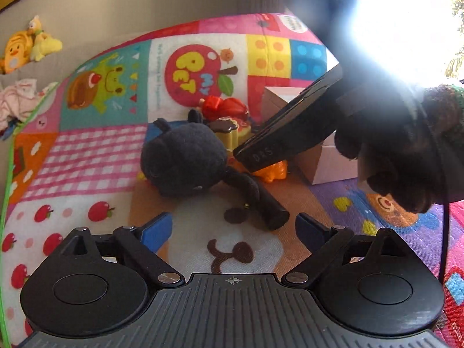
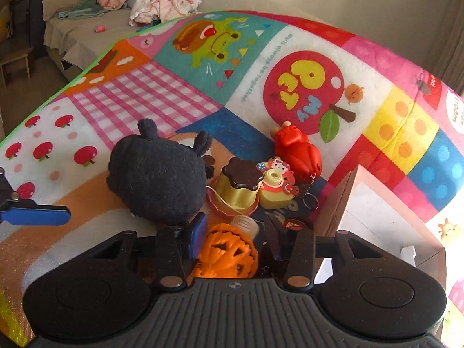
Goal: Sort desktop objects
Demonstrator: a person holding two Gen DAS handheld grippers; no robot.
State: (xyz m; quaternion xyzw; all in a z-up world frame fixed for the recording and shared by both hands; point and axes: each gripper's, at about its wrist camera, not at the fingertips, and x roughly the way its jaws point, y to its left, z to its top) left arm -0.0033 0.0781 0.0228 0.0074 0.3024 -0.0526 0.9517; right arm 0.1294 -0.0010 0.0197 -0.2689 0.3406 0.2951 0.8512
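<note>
Straddling the orange pumpkin toy (image 2: 226,250) at the lower middle of the right wrist view, the right gripper (image 2: 235,232) has its jaws spread to either side of it, not yet closed; I judge this is the lineup for a pick, since the pumpkin sits nearest the cardboard box (image 2: 377,203) at the right edge, the likely place for sorted things. In the left wrist view the left gripper (image 1: 233,227) hangs with its jaws wide apart and nothing between them, low over the mat (image 1: 87,150), probably kept back to leave the other tool room. Just beyond the pumpkin, the toys crowd together in the middle of the frame: a black plush toy (image 2: 158,179) to the left, a yellow cup with a brown lid (image 2: 239,185) touching a small yellow toy (image 2: 275,191), and a red figure (image 2: 298,153) farther up. That crowding explains the steep approach from above. At the upper left lie clothes (image 2: 165,7) on a sofa (image 2: 72,32).
</note>
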